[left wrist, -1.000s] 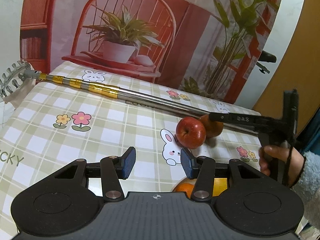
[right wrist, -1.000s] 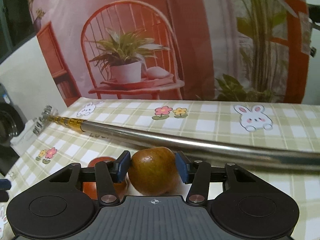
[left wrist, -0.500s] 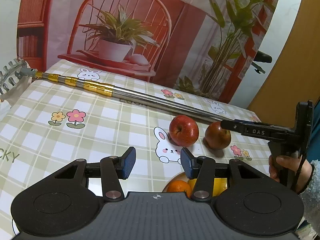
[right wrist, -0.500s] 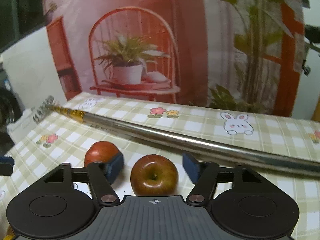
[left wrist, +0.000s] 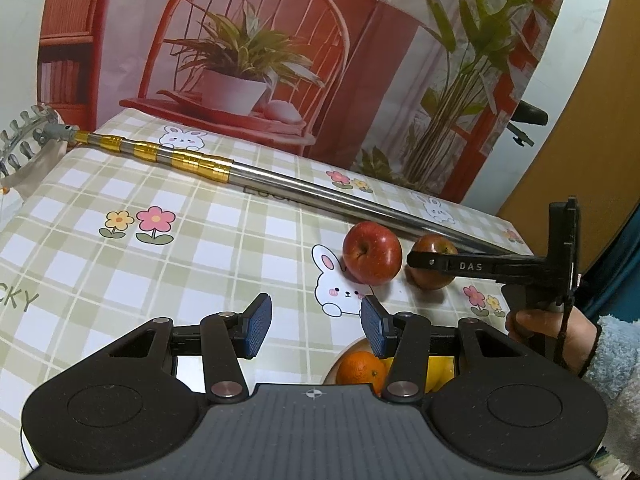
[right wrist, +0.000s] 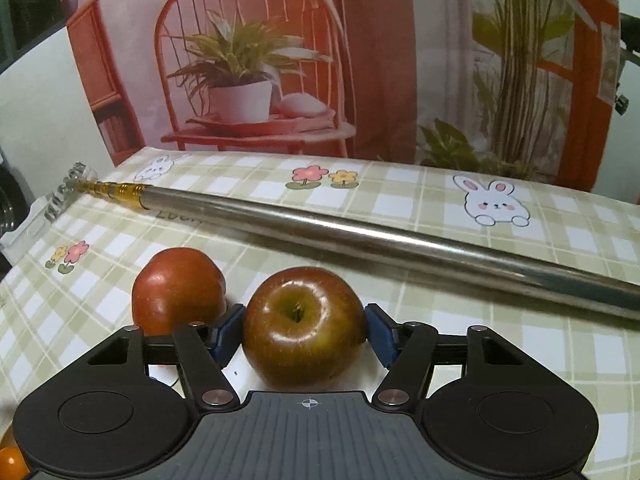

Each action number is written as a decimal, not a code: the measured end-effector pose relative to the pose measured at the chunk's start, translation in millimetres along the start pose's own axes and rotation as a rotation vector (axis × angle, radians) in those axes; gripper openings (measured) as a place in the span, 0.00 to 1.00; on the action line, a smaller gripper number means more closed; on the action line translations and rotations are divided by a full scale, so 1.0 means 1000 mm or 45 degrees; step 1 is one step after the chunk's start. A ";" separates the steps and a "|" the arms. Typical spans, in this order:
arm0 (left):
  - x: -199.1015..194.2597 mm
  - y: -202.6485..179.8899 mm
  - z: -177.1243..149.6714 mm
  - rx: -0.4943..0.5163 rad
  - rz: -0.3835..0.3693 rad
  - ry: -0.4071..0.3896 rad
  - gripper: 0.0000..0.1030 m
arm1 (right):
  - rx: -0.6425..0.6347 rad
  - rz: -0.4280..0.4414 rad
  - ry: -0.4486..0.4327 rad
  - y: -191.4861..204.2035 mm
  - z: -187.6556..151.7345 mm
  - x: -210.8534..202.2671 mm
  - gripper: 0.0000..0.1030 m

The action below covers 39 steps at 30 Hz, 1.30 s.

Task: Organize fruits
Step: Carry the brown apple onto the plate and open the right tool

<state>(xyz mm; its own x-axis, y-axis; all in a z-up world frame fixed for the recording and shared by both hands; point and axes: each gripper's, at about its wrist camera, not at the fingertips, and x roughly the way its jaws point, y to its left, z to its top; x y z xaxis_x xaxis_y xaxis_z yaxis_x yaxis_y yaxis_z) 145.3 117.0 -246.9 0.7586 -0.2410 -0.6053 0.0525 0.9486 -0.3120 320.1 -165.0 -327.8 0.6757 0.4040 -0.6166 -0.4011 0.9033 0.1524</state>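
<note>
Ahead of me hangs a printed backdrop [left wrist: 360, 60]: a red chair [left wrist: 248, 40] bearing a potted plant [left wrist: 236, 76], a lampshade, tall green stalks. My desk [left wrist: 120, 272] wears a green-and-white checked cloth with rabbits and flowers. A white wall [right wrist: 36, 92] stands left, a tan panel [left wrist: 592, 140] right.

Right gripper [right wrist: 304, 334], open and drawn back from the dark apple [right wrist: 302, 326] half a second ago, now brackets it again, pads at its flanks. Left gripper [left wrist: 316, 326] sits slightly lower, more bowl [left wrist: 340, 360] visible.
</note>
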 end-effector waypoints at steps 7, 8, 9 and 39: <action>-0.001 -0.002 -0.001 0.001 -0.003 0.014 0.50 | -0.004 -0.026 0.009 0.005 -0.007 -0.013 0.58; -0.002 -0.003 -0.002 0.004 -0.005 0.014 0.50 | -0.002 -0.021 0.009 0.005 -0.008 -0.017 0.58; -0.003 -0.003 -0.002 0.008 -0.006 0.012 0.50 | -0.001 -0.012 0.004 0.006 -0.011 -0.022 0.58; -0.052 -0.018 -0.028 0.064 -0.045 -0.015 0.50 | -0.151 0.183 0.015 0.117 -0.091 -0.132 0.57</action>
<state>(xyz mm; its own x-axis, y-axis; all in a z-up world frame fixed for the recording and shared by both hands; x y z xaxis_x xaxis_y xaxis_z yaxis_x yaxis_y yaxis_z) 86.5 107.1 -230.1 0.7632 -0.2723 -0.5860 0.1113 0.9487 -0.2958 127.0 -125.6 -298.9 0.5994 0.5251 -0.6042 -0.5631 0.8130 0.1479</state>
